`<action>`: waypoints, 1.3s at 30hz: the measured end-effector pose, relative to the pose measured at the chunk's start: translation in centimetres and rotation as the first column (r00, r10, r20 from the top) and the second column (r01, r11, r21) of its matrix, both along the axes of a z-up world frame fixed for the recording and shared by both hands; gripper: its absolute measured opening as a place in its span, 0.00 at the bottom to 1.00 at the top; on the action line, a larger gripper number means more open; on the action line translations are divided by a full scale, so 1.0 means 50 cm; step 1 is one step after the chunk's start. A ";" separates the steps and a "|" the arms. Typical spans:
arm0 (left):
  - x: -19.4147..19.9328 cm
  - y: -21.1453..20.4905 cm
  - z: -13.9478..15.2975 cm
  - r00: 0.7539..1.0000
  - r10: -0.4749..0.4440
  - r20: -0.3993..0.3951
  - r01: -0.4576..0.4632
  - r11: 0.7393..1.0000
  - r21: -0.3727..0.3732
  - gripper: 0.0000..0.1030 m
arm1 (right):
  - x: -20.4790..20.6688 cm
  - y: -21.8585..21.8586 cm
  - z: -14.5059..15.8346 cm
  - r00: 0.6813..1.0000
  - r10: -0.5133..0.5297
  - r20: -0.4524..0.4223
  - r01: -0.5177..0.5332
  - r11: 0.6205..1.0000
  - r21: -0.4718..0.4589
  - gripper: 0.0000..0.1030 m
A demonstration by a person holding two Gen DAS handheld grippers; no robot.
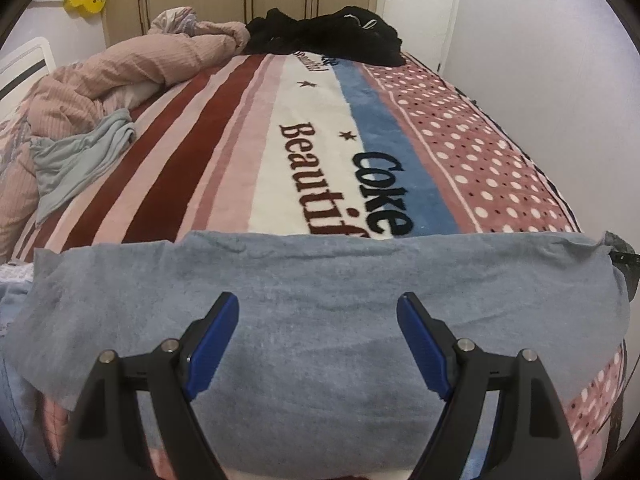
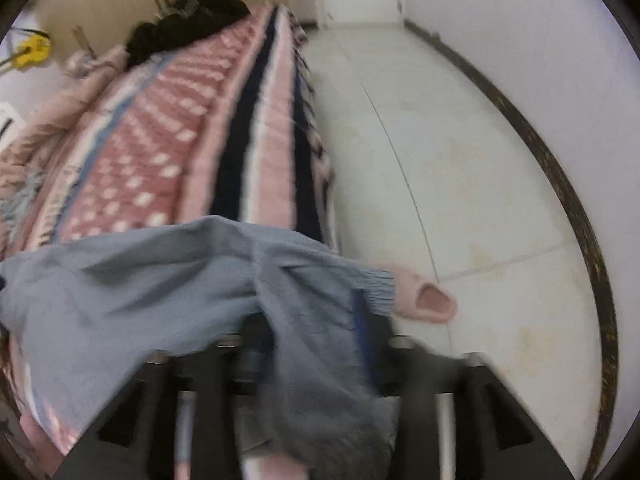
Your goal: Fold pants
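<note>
The blue-grey pants [image 1: 320, 304] lie spread flat across the near end of the bed. My left gripper [image 1: 318, 316] is open just above the pants, with nothing between its blue pads. In the blurred right wrist view my right gripper [image 2: 316, 332] is shut on a bunched fold of the pants [image 2: 132, 292] near the bed's right edge. The cloth drapes over the fingers and hides most of them.
The bed carries a striped and dotted blanket [image 1: 304, 128]. A pink duvet [image 1: 120, 68] and a light green garment [image 1: 76, 152] lie at the left. Black clothes [image 1: 328, 32] lie at the far end. A pink slipper [image 2: 428, 298] sits on the white floor [image 2: 460, 160] right of the bed.
</note>
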State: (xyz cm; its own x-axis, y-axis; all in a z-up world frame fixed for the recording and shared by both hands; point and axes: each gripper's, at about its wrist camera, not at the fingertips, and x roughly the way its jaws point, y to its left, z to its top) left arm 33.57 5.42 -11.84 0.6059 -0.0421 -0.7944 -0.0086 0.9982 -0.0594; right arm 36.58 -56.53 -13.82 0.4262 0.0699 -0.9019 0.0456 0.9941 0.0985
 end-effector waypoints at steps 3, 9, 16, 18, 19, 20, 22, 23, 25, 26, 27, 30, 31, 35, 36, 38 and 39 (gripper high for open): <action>0.009 0.012 -0.011 1.000 0.007 -0.008 -0.007 1.000 -0.003 0.76 | 0.026 -0.007 -0.033 1.000 -0.018 -0.018 0.018 1.000 -0.011 0.64; 0.016 0.020 -0.022 1.000 0.005 -0.018 -0.005 1.000 -0.011 0.76 | 0.020 -0.042 -0.016 0.996 -0.080 0.036 0.077 0.994 0.072 0.66; 0.005 -0.001 0.002 1.000 -0.024 0.017 0.025 0.999 -0.046 0.76 | -0.087 -0.087 0.069 0.984 -0.106 0.144 0.082 0.983 0.166 0.76; 0.000 -0.010 0.005 0.999 -0.034 0.021 0.035 0.998 -0.053 0.76 | -0.127 -0.103 0.068 0.981 -0.118 0.153 0.077 0.965 0.252 0.85; 0.000 -0.013 0.006 0.999 -0.038 0.021 0.039 0.998 -0.053 0.76 | -0.140 -0.110 0.059 0.982 -0.122 0.143 0.079 0.958 0.277 0.85; -0.002 -0.017 0.007 0.999 -0.041 0.020 0.042 0.998 -0.051 0.76 | -0.150 -0.111 0.047 0.983 -0.126 0.130 0.084 0.954 0.288 0.85; -0.006 -0.026 0.007 0.999 -0.046 0.020 0.047 0.998 -0.050 0.76 | -0.158 -0.107 0.012 0.987 -0.126 0.099 0.092 0.951 0.294 0.85; -0.010 -0.029 0.007 0.999 -0.049 0.019 0.050 0.997 -0.052 0.76 | -0.157 -0.104 -0.007 0.989 -0.122 0.086 0.090 0.948 0.306 0.85; -0.018 -0.033 0.007 0.999 -0.050 0.017 0.051 0.997 -0.056 0.76 | -0.155 -0.102 -0.040 0.989 -0.123 0.085 0.086 0.934 0.346 0.85; -0.022 -0.035 0.008 0.999 -0.050 0.016 0.051 0.997 -0.055 0.76 | -0.152 -0.101 -0.049 0.986 -0.135 0.099 0.092 0.930 0.356 0.80; -0.026 -0.036 0.008 0.999 -0.050 0.015 0.050 0.997 -0.052 0.76 | -0.149 -0.099 -0.054 0.982 -0.144 0.121 0.091 0.927 0.364 0.73; -0.037 -0.035 0.009 0.999 -0.049 0.010 0.049 0.998 -0.029 0.76 | -0.143 -0.098 -0.047 0.970 -0.189 0.156 0.131 0.937 0.323 0.20; -0.040 -0.033 0.008 0.999 -0.047 0.009 0.047 0.999 -0.020 0.76 | -0.145 -0.104 -0.044 0.967 -0.201 0.157 0.141 0.934 0.328 0.20; -0.043 -0.011 0.008 1.000 -0.017 0.008 0.017 1.000 -0.020 0.76 | -0.116 -0.106 -0.030 0.965 -0.235 0.115 0.197 0.942 0.273 0.20; -0.045 -0.001 0.008 1.000 -0.006 0.008 0.006 0.999 -0.034 0.76 | -0.103 -0.102 -0.041 0.969 -0.234 0.075 0.208 0.945 0.254 0.20; -0.062 0.020 0.008 1.000 0.018 0.013 -0.018 0.999 -0.048 0.76 | -0.088 -0.099 -0.066 0.969 -0.248 0.020 0.237 0.944 0.232 0.27; -0.071 0.028 0.008 1.000 0.027 0.013 -0.026 0.999 -0.045 0.76 | -0.083 -0.098 -0.076 0.966 -0.257 0.000 0.251 0.945 0.210 0.30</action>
